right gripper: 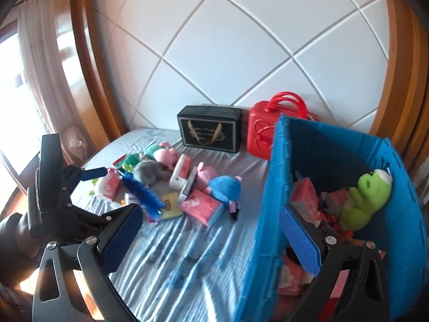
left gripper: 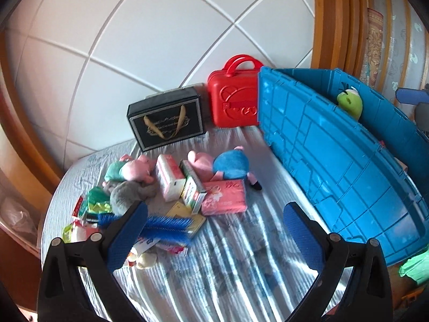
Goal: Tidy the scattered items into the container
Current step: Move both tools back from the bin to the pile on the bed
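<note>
Bedding in pale blue stripes covers the bed we work over; at three o'clock stands the blue container, open on top, its side wall filling the right of the left wrist view; inside it we see a green plush frog leaning on the far wall above pink packs. At twelve o'clock, against the white padded headboard, a red case stands just left of the container, with a black gift box beside it at eleven. Scattered items lie in a heap at ten o'clock, well apart from the container: a blue plush, a grey plush, a pink tissue pack and a blue brush. Our left gripper hovers above the bedding near the brush, fingers wide and holding nothing; our right gripper straddles the container's near wall, fingers also wide and empty.
</note>
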Motion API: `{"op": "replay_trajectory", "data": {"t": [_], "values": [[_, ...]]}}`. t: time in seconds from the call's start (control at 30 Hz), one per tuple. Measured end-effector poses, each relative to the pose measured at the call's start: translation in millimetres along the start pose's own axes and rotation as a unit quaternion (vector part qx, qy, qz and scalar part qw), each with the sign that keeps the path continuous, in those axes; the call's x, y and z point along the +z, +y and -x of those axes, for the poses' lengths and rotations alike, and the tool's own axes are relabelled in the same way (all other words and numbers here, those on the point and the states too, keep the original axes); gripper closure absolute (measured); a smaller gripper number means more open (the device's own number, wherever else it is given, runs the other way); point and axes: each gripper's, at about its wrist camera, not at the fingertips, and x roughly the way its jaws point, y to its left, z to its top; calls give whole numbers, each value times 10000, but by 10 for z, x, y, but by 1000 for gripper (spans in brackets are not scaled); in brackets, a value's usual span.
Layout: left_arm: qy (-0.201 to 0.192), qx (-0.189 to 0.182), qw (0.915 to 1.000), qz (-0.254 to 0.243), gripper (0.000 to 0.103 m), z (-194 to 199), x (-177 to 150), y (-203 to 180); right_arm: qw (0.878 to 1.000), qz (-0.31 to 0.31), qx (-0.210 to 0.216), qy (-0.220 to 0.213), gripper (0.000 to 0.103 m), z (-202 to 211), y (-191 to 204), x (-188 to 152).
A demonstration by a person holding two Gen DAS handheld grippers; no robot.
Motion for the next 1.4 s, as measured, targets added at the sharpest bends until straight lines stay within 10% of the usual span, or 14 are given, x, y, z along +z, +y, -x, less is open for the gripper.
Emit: {"op": "replay_trajectory", "data": {"t": [0.37, 0.73, 1.27, 1.4], "values": [[587, 800, 9935, 555, 0, -362, -826, 1527, 9985, 470, 243, 148, 0, -893, 1163, -87], [1260, 1363, 9732, 1356, 0, -1185, -1391, 2697, 9977, 119, 29, 672, 0, -1547, 1463, -366], [2092, 1389, 9538, 1652, 0, -2430, -1654, 3251, 9900, 22, -427, 1346, 0, -2290, 1354, -670], [2103, 1339, 9567, 1501, 16, -2450, -1674, 3213, 9883, -1, -562, 1418, 0, -2500, 1235, -695]]}}
